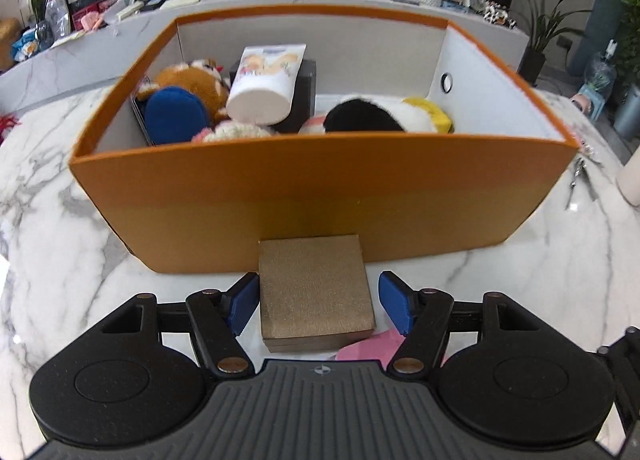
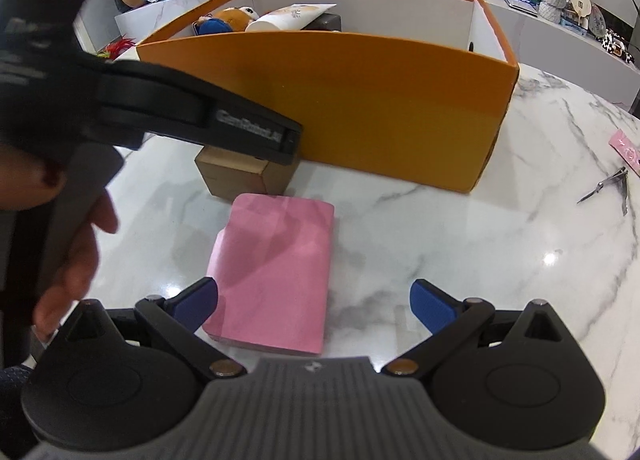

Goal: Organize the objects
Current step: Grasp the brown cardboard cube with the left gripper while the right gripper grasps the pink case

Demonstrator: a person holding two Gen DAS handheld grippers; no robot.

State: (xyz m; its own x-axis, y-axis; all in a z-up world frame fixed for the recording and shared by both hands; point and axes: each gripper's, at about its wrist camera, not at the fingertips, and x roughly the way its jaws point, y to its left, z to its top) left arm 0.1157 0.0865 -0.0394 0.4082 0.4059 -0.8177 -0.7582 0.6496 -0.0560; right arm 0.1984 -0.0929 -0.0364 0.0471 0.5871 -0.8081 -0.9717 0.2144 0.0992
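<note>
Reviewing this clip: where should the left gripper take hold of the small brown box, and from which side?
Grip the brown box across its two flat side walls, coming in from the near side. It lies flat on the marble table near the orange bin, and the open left gripper already straddles it with a blue pad beside each wall.

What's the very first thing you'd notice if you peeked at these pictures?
The big orange box in the middle of the marble table, with plush toys piled inside. Right in front of it sits a small brown box between the open left gripper, and beside that a pink pouch.
</note>
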